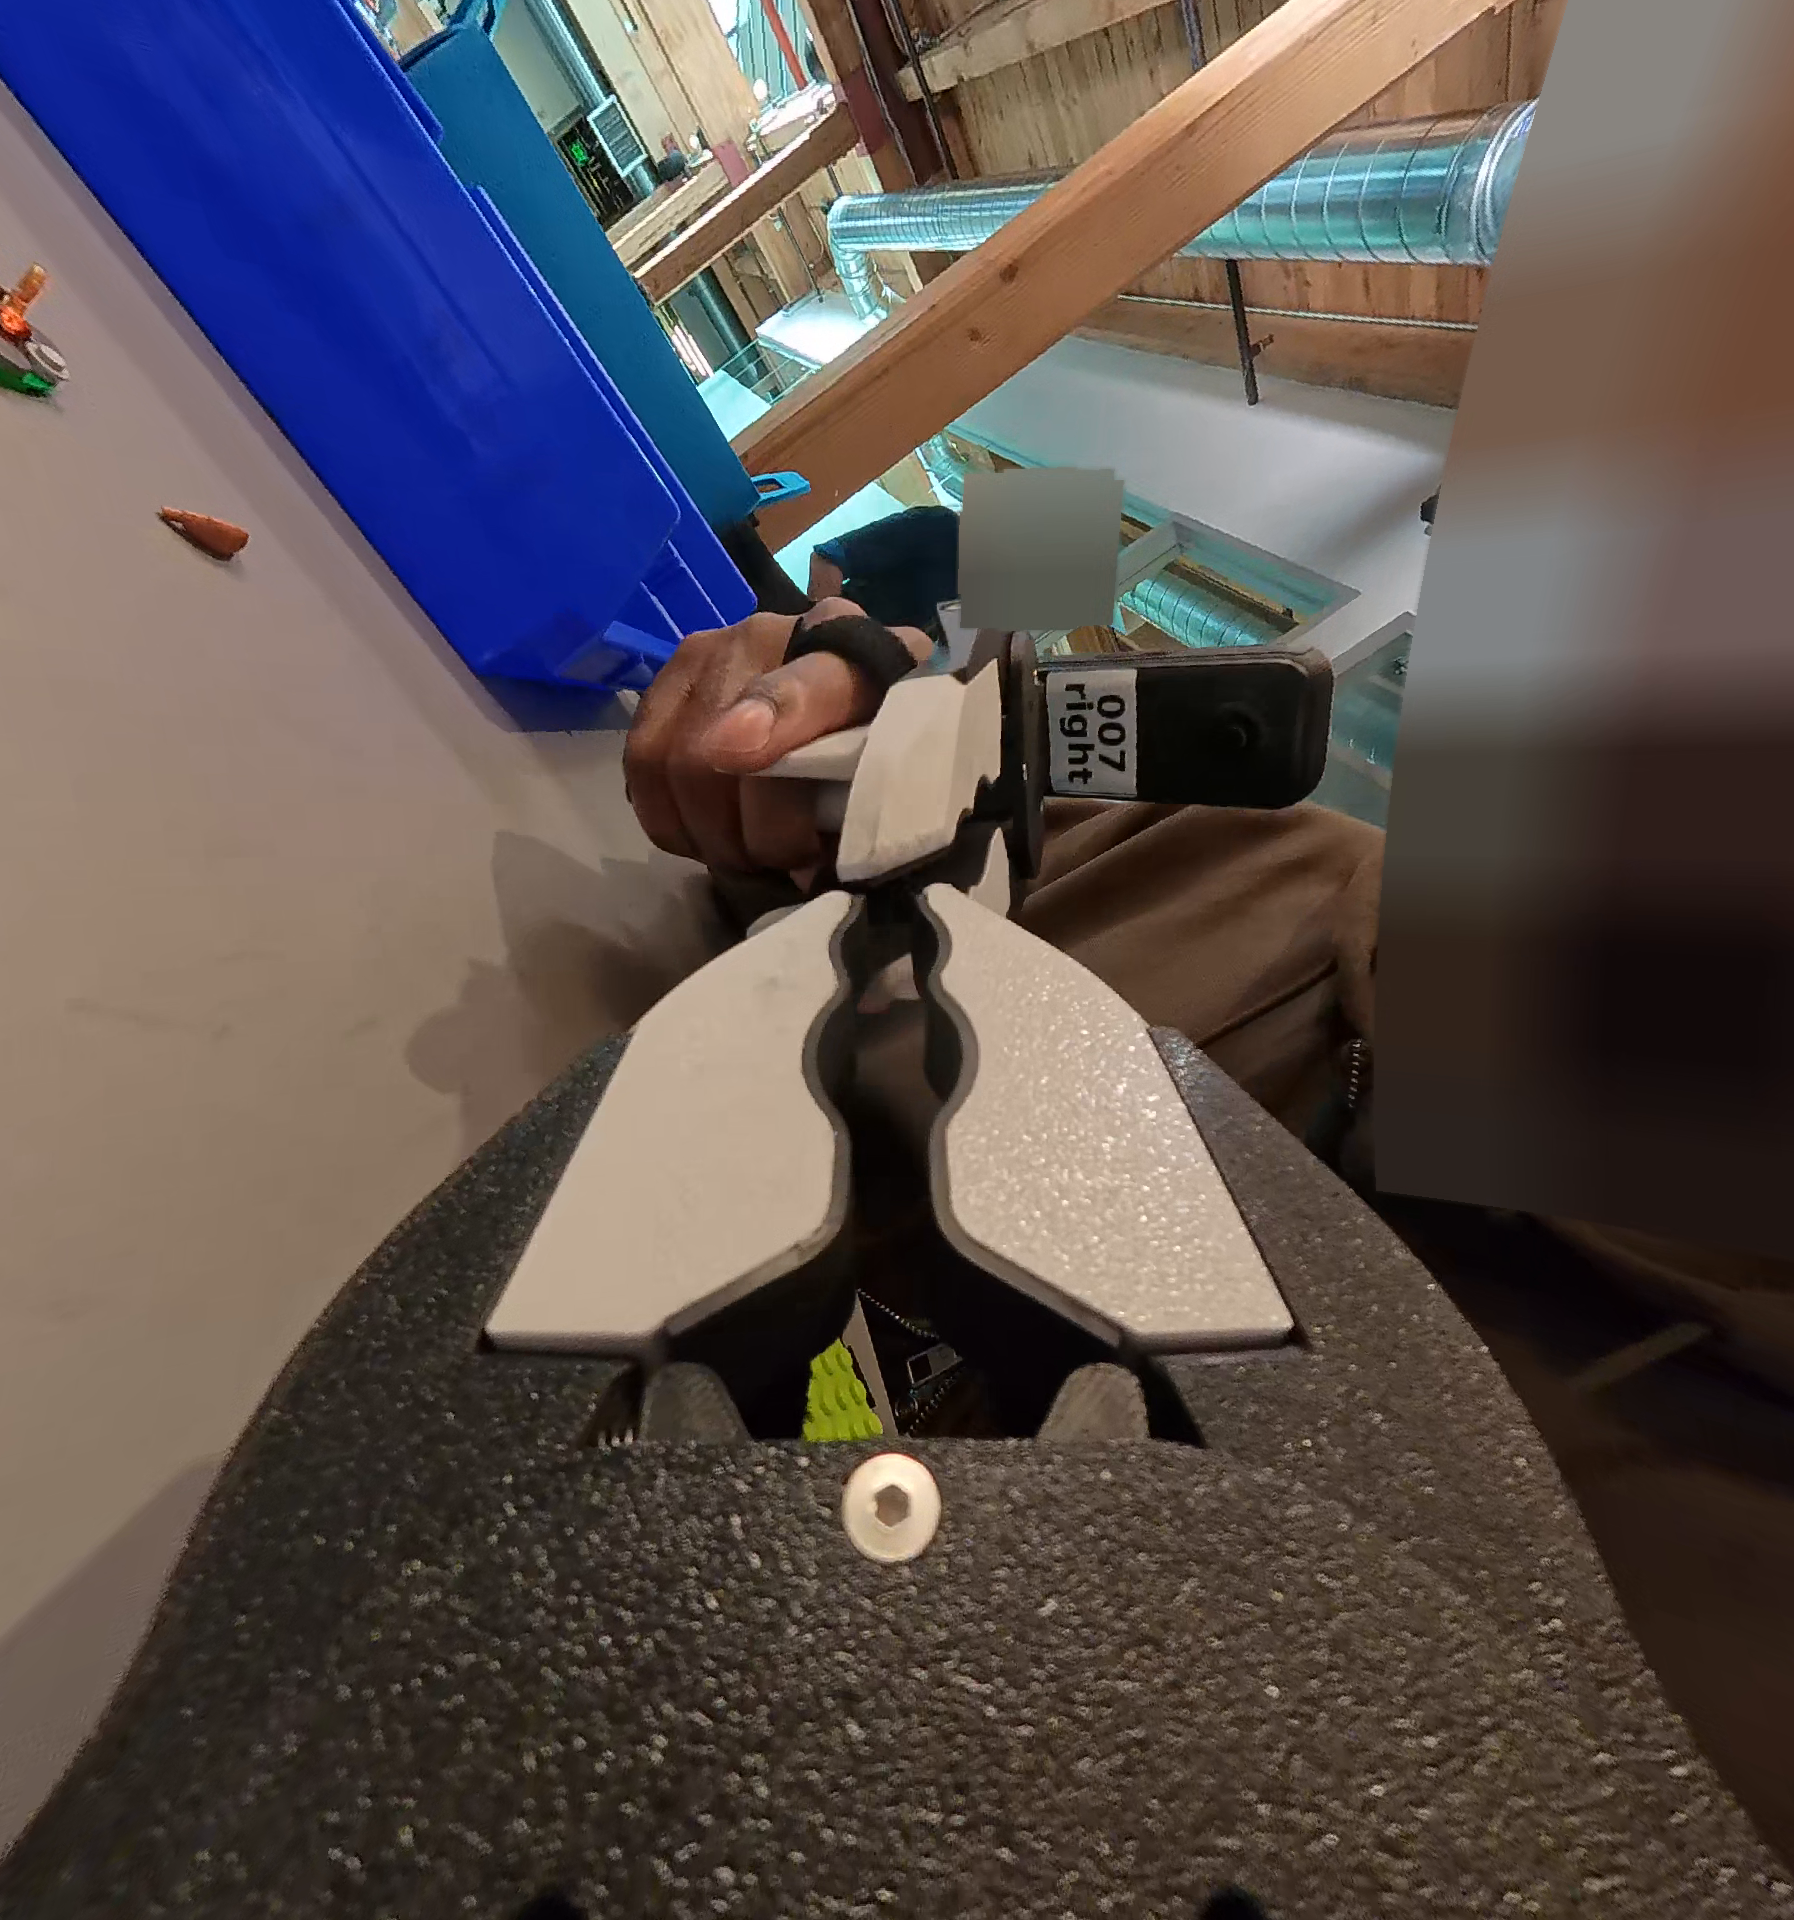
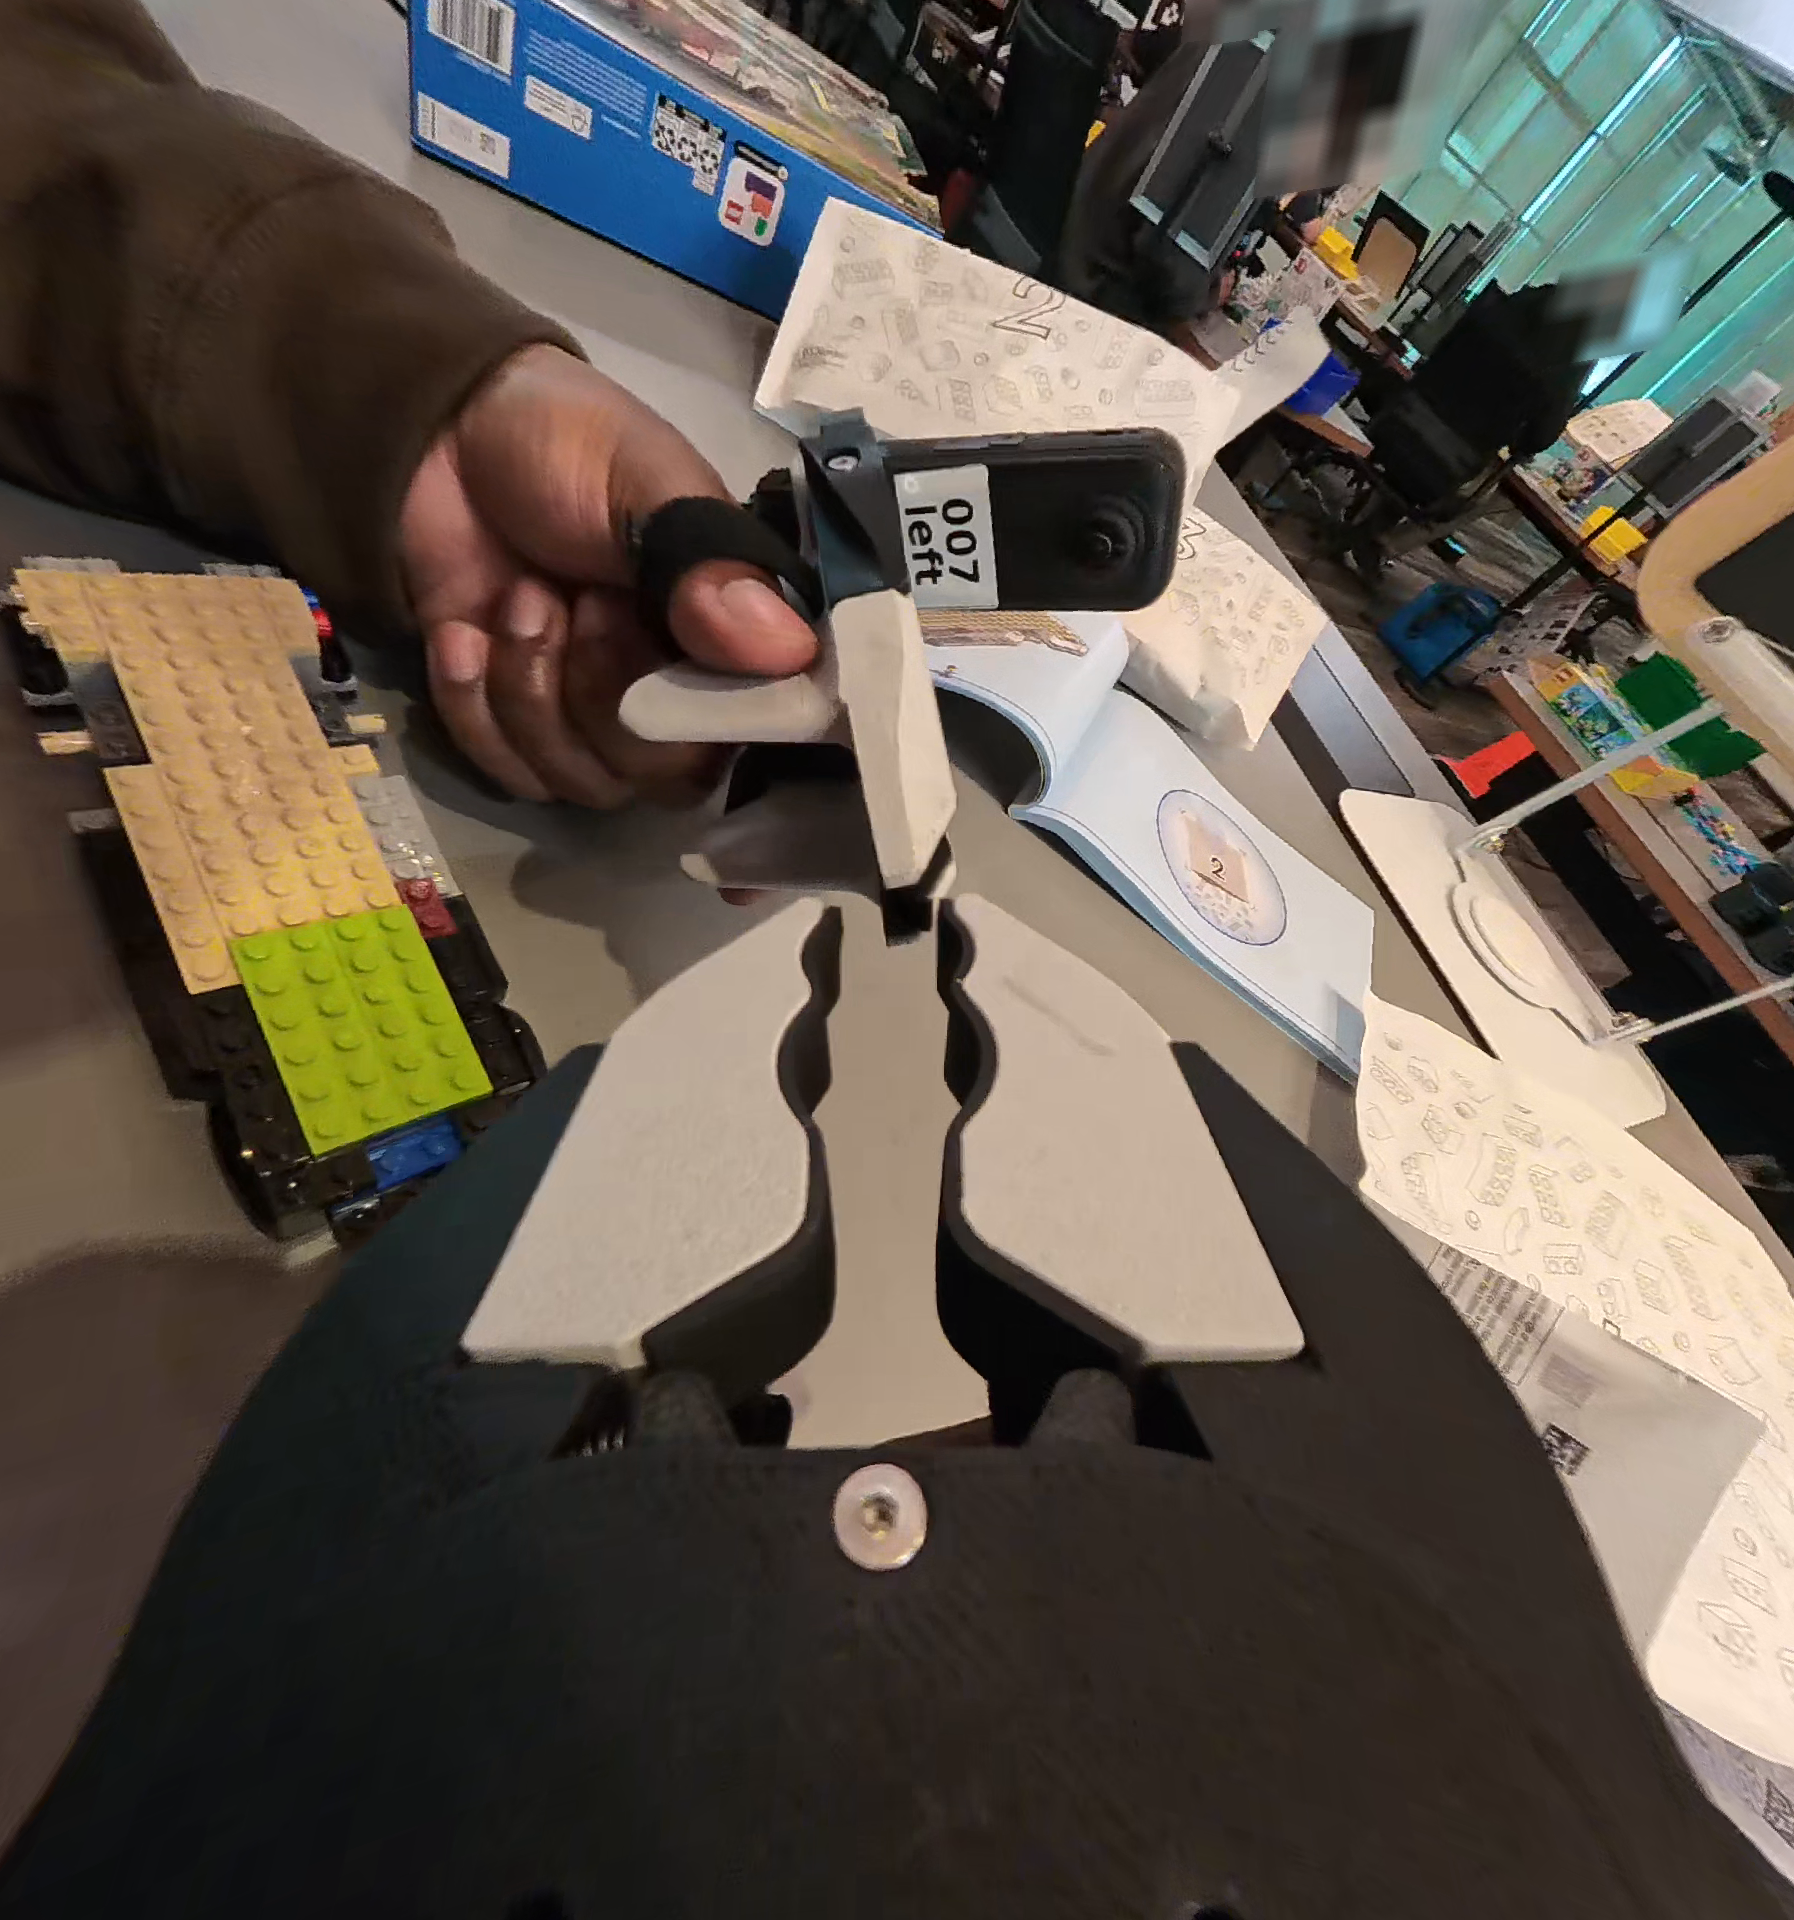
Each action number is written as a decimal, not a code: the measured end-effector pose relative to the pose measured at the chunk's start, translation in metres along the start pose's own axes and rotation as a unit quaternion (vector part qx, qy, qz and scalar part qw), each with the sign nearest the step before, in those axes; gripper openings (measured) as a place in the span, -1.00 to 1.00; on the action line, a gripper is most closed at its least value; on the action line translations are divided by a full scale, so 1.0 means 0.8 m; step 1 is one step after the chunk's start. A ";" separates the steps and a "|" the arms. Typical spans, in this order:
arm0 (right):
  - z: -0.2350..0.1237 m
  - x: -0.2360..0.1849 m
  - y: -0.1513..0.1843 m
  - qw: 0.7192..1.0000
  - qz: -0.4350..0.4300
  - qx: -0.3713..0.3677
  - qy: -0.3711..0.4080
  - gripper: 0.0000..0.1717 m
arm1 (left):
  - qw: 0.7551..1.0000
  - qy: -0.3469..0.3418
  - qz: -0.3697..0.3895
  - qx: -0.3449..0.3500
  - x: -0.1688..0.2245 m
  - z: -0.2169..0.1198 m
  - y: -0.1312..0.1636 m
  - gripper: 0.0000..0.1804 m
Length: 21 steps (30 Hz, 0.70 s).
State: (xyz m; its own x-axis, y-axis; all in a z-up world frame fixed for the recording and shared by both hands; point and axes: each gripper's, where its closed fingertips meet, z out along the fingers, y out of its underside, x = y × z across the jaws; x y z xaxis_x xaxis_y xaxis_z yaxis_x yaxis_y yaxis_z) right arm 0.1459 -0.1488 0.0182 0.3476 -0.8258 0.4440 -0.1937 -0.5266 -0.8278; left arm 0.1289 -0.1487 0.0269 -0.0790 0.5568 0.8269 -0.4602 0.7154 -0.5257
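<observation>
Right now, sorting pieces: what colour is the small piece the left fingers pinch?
Black, clearest in right wrist view.

Both cams sit right behind their own tongs, looking out along the fingers. The two point at each other tip to tip, close up: the left view tilts up toward ceiling beams, the right looks down across the counter [image 2: 612,322]. Each catches the other's tongs.

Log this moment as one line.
left tool: shut on black piece | right tool: open, tips flanking piece | table: brick build to the side
</observation>
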 end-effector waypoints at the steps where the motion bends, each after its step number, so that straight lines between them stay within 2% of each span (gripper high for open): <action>1: 0.000 0.002 0.000 1.000 -0.001 0.003 0.007 -0.85 | 1.000 0.001 0.000 -0.001 0.000 0.000 0.001 -0.92; 7: -0.004 0.006 0.001 1.000 0.021 0.013 0.018 -0.91 | 1.000 -0.005 0.000 0.011 -0.002 -0.001 -0.004 -0.91; 11: -0.035 0.038 0.002 0.996 0.042 0.009 0.074 -0.91 | 0.999 0.006 0.003 0.052 0.001 -0.014 -0.021 -0.89; 14: -0.099 0.107 0.027 0.977 0.044 -0.045 0.206 -0.91 | 0.999 0.005 0.001 0.050 0.001 -0.016 -0.021 -0.90; 17: -0.194 0.183 0.078 0.922 0.093 -0.115 0.357 -0.91 | 0.999 0.002 0.001 0.037 0.000 -0.012 -0.016 -0.90; 19: -0.235 0.202 0.110 0.896 0.135 -0.144 0.398 -0.77 | 0.999 0.002 0.001 0.032 -0.001 -0.011 -0.015 -0.90; 21: -0.245 0.200 0.125 0.890 0.158 -0.157 0.398 -0.67 | 1.000 0.002 0.001 0.029 -0.001 -0.009 -0.014 -0.90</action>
State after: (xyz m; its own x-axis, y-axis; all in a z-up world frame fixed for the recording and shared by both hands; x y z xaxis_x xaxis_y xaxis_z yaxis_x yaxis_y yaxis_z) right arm 0.0022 -0.3732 0.0741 -0.5048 -0.7585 0.4121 -0.4562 -0.1709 -0.8733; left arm 0.1409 -0.1542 0.0307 -0.0755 0.5599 0.8251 -0.5104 0.6892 -0.5143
